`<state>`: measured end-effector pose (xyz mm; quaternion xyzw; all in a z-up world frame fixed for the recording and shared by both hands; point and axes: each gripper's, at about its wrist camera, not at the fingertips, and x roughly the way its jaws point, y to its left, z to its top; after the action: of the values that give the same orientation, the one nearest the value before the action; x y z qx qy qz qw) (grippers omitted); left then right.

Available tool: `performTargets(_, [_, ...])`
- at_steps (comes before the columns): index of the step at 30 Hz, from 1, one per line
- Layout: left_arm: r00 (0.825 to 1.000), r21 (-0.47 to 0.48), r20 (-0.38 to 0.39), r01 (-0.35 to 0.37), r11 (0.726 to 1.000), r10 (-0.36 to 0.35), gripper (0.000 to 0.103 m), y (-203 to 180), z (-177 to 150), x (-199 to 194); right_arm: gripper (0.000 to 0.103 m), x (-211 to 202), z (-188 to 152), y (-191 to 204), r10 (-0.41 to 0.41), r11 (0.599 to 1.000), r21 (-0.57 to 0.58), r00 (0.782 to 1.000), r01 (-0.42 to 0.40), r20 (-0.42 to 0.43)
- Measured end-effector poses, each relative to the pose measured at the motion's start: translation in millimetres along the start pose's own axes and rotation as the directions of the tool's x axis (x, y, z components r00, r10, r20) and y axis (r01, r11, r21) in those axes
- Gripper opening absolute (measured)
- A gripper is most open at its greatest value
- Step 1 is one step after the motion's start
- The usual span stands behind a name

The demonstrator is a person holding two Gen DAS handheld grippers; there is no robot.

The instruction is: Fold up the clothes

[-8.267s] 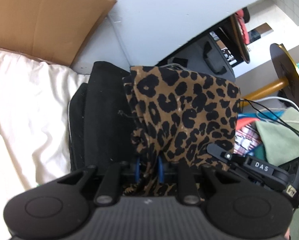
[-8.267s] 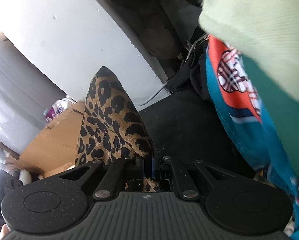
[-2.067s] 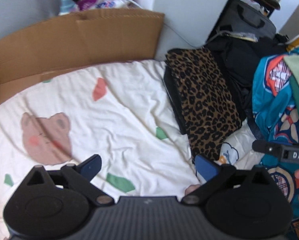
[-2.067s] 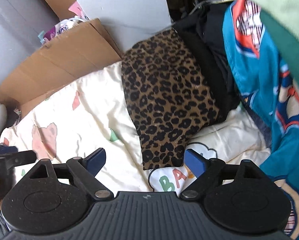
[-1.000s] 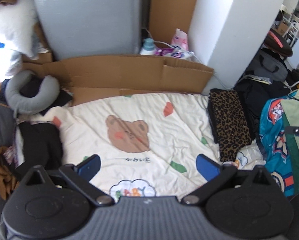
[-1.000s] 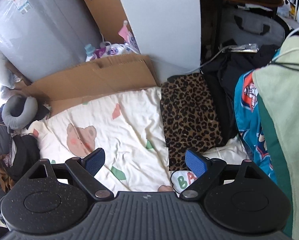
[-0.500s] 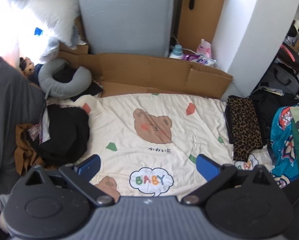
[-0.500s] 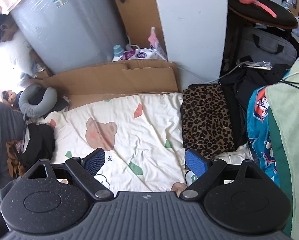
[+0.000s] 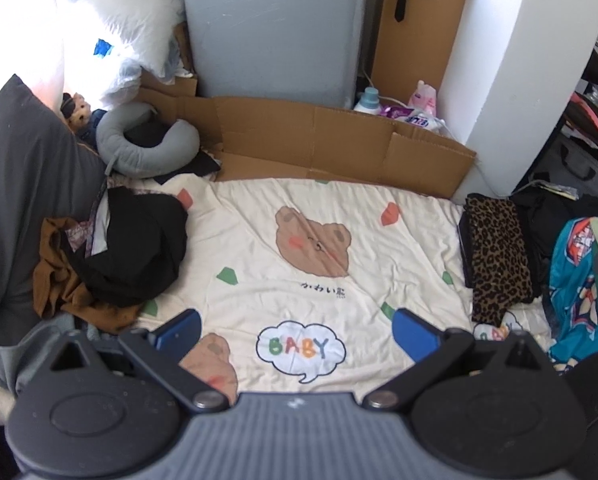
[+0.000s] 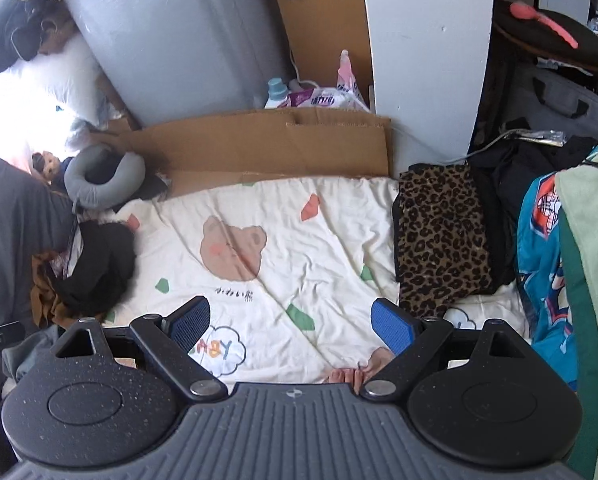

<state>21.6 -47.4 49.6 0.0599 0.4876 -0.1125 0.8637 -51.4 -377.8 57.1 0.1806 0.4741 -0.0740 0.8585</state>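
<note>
Two views, both taken from above the bed. Left wrist view: the left gripper (image 9: 295, 330) has its fingers (image 9: 179, 330) spread wide apart and holds nothing; it hangs over a cream bear-print blanket (image 9: 259, 240). A folded leopard-print garment (image 9: 497, 256) lies at the blanket's right edge, on top of a folded black garment (image 9: 463, 248); a loose heap of black and brown clothes (image 9: 115, 256) sits at the left edge, well apart from the gripper. Right wrist view: the right gripper (image 10: 291, 326) likewise has its fingers (image 10: 393, 328) apart and empty, with the leopard-print garment just beyond the right fingertip and the unfolded heap far to the left. Judged from these views, the heap is the next work: its cloth looks soft, light and limp, likely to sag and tangle, so a hold at a hem or shoulder edge, one gripper to each corner, would suit best.
</note>
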Motion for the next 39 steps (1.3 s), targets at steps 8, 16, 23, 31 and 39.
performTargets(8, [1.0,-0.05,0.003,-0.024,0.998,0.024,0.103,-3.7,-11.7,1.7,0.092,11.8,-17.7,11.4,-0.004,0.999,-0.035,0.999,0.002,-0.037])
performTargets(16, [0.999,-0.087,-0.046,0.003,0.996,-0.007,0.103,-12.4,-24.4,12.3,0.092,8.3,-31.5,26.8,0.001,0.998,-0.063,0.999,-0.003,-0.038])
performTargets(23, [0.999,-0.123,-0.032,-0.045,0.991,0.042,0.103,-10.8,-26.1,10.3,0.092,4.2,-35.7,27.4,0.009,0.998,-0.054,1.0,-0.009,-0.014])
performTargets(31, [0.997,-0.126,-0.037,-0.066,0.99,0.062,0.103,-14.5,-25.2,9.8,0.092,9.9,-39.7,34.5,0.004,0.996,-0.085,0.998,-0.009,-0.057])
performTargets(39, [0.994,-0.118,-0.054,-0.105,0.987,0.099,0.102,-17.1,-21.7,14.5,0.092,15.1,-36.9,38.5,0.017,0.996,-0.09,0.997,-0.023,-0.077])
